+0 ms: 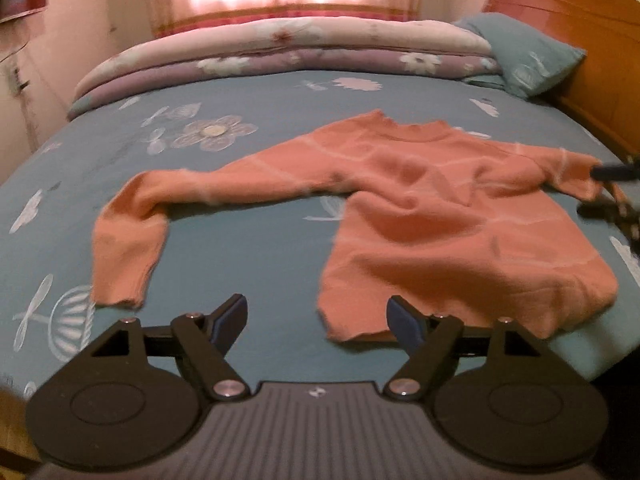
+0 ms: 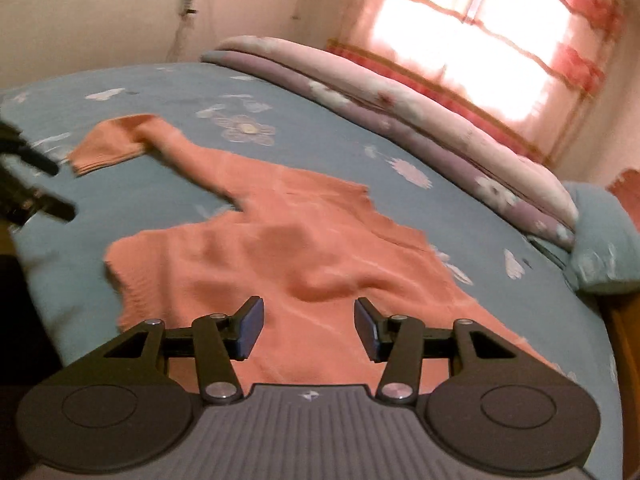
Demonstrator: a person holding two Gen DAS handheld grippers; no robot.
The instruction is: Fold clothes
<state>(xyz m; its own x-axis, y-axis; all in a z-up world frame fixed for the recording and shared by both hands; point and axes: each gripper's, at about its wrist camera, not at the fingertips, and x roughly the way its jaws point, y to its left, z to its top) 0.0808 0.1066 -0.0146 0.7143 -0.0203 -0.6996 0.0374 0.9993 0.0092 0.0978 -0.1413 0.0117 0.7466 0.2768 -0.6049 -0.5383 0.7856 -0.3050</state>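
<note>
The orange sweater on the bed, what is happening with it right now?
A person is folding clothes with two hand-held grippers. The orange sweater lies spread face-up on the blue floral bedsheet, with one sleeve stretched out sideways and no fold made yet. The left hand-held gripper and the right hand-held gripper are both open above it, holding nothing.

The orange sweater is soft, fuzzy knit cloth. It lies on a smooth cotton bed sheet. Behind the sweater, the headboard is shiny wood. The left gripper is matt black plastic with shiny metal pins.
</note>
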